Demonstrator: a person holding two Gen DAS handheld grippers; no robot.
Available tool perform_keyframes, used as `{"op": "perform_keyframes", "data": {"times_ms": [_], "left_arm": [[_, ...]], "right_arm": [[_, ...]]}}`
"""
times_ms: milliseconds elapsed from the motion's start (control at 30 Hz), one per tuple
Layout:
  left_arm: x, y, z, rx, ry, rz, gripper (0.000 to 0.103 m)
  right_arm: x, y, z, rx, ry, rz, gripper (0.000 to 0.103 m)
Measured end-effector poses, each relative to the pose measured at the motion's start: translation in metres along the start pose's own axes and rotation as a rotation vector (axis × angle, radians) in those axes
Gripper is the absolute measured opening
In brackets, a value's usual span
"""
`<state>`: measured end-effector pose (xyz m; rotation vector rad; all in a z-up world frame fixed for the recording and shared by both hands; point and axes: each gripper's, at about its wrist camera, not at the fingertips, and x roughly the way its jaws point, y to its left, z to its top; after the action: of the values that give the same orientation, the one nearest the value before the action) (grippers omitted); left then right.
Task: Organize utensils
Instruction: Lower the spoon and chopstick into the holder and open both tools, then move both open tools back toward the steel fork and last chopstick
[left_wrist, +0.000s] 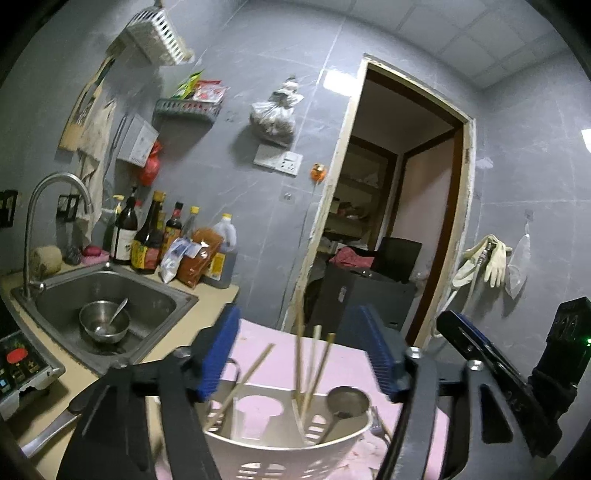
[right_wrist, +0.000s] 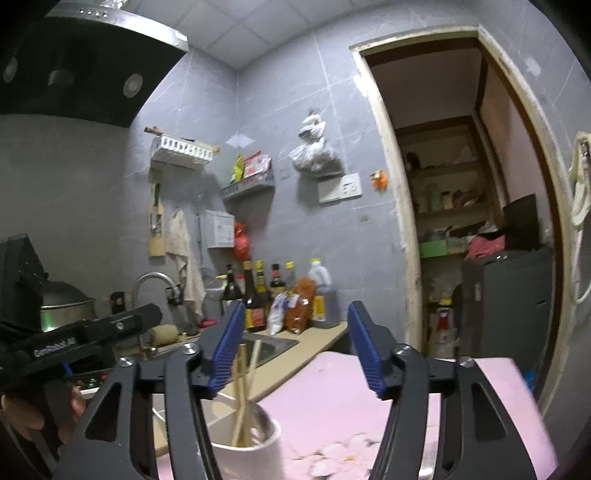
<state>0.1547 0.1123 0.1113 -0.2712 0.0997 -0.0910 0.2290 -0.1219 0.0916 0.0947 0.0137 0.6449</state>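
Left gripper spread wide, nothing clamped, above the white slotted plastic utensil holder near the pink-covered table's far edge. Right gripper likewise apart and empty, open air ahead. Wooden chopsticks stand upright inside, a steel spoon beside them.

Each black hand-held gripper has ribbed blue pads and silver screws.
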Motion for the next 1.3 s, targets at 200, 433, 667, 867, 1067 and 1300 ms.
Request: {"op": "perform_keyframes", "data": {"times_ms": [200,433,667,867,1067,1300], "left_arm": [[0.002,-0.031,-0.008,0.052,0.021,-0.019,0.091],[0.008,-0.067,-0.043,0.129,0.125,-0.068,0.096],[0.018,-0.090,-0.080,0.161,0.247,-0.093,0.096],[0.027,-0.096,-0.105,0.152,0.358,-0.072,0.096],[0.038,-0.095,-0.126,0.138,0.458,-0.027,0.096],[0.052,-0.089,-0.137,0.120,0.556,0.027,0.096]], "right_arm": [[-0.030,-0.019,0.009,-0.044,0.008,-0.066,0.086],[-0.063,-0.043,0.007,-0.082,0.033,-0.136,0.102],[-0.082,-0.065,-0.007,-0.098,0.105,-0.192,0.103],[-0.084,-0.081,-0.029,-0.103,0.226,-0.231,0.103],[-0.072,-0.091,-0.054,-0.092,0.375,-0.245,0.103],[-0.049,-0.095,-0.081,-0.096,0.553,-0.247,0.103]]}}
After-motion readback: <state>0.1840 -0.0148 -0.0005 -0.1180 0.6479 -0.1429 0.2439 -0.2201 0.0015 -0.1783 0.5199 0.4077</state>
